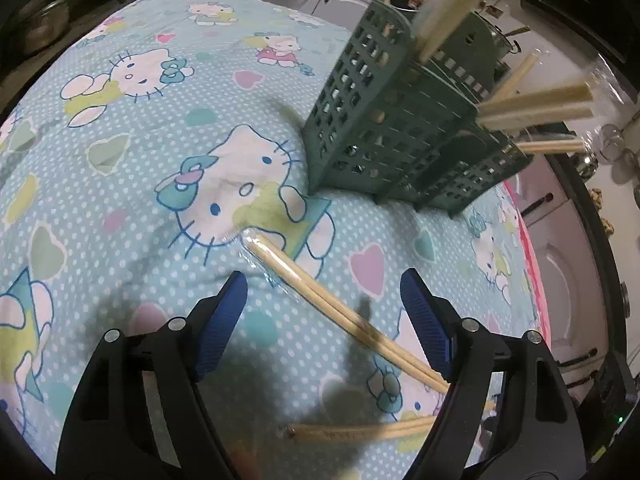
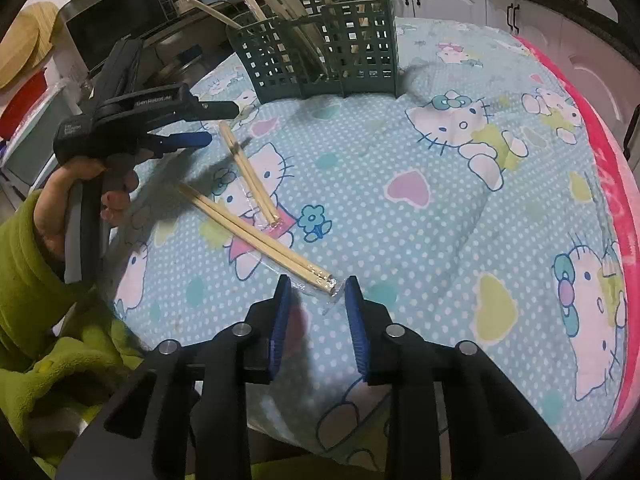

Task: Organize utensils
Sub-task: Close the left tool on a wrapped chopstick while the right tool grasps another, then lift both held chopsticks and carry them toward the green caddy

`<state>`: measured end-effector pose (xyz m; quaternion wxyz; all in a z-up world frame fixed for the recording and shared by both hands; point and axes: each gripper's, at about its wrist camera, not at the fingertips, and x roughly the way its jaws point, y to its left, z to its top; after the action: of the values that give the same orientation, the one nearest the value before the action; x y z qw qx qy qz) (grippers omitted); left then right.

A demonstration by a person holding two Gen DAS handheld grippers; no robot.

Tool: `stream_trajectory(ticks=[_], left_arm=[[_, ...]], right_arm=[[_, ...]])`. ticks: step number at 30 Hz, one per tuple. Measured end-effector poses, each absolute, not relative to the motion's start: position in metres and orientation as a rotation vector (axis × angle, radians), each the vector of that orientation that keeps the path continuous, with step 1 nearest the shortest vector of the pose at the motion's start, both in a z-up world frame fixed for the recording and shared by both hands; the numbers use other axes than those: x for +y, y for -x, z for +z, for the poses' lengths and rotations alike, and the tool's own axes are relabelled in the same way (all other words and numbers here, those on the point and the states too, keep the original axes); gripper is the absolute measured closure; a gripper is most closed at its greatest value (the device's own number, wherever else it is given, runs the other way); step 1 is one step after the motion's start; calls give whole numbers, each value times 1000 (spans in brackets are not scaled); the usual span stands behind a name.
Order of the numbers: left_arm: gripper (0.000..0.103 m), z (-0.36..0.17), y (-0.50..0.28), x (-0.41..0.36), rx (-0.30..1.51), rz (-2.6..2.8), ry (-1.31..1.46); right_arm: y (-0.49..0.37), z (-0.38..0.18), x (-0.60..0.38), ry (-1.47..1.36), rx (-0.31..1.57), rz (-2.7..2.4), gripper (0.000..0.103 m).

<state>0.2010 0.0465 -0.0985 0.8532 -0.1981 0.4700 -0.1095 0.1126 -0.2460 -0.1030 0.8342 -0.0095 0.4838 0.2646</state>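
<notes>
A desk covered with a pale blue, white-dotted cloth printed with cartoon cats (image 2: 420, 208) carried a dark green perforated plastic utensil basket (image 2: 320, 52) at its far side. The basket stood upright and held several pale wooden chopsticks, some in clear wrappers.

Two pairs of light wooden chopsticks in clear plastic sleeves lay flat on the cloth, crossing one another. The shorter-looking pair (image 2: 250, 178) lay nearer the basket. The longer pair (image 2: 256, 234) ran diagonally toward the right claw (image 2: 316, 312).

The right claw's blue-padded fingers (image 2: 282, 320) stood spread, flanking the wrapped near end of the longer pair without pressing on it.

The left claw (image 1: 322, 320), held by a hand (image 2: 76, 200) in a green fleece sleeve (image 2: 36, 300), was spread wide above the shorter pair (image 1: 340, 312). That pair lay between the pads, close by the right one, ungripped.
</notes>
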Motion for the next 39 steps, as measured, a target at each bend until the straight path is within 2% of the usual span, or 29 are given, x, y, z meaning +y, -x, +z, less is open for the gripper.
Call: stream_trajectory(ticks=[6,12,17,19,22,28,39], left_arm=[[37,-101,-212,50,985,-203,437],[48,-102,-226,52,991,-154,426],[74,-103,-234,52,985,-78,371],[83,-104,-236,54,981,-58,358],[91,-104,-237,57,980,-56,340],[99,-104,-236,66,971,-84,359],[101,-64,-199,66,848,-201,403]], right_arm=[[-114,-104,-246,35,1019,558,84],[-116,-104,-247,36,1013,564,92],[-114,-102,-245,61,1001,564,95],[-113,-100,-244,77,991,561,101],[-111,-95,-243,93,968,565,101],[-111,-87,-244,92,943,562,102],[-109,-60,-250,91,847,528,102]])
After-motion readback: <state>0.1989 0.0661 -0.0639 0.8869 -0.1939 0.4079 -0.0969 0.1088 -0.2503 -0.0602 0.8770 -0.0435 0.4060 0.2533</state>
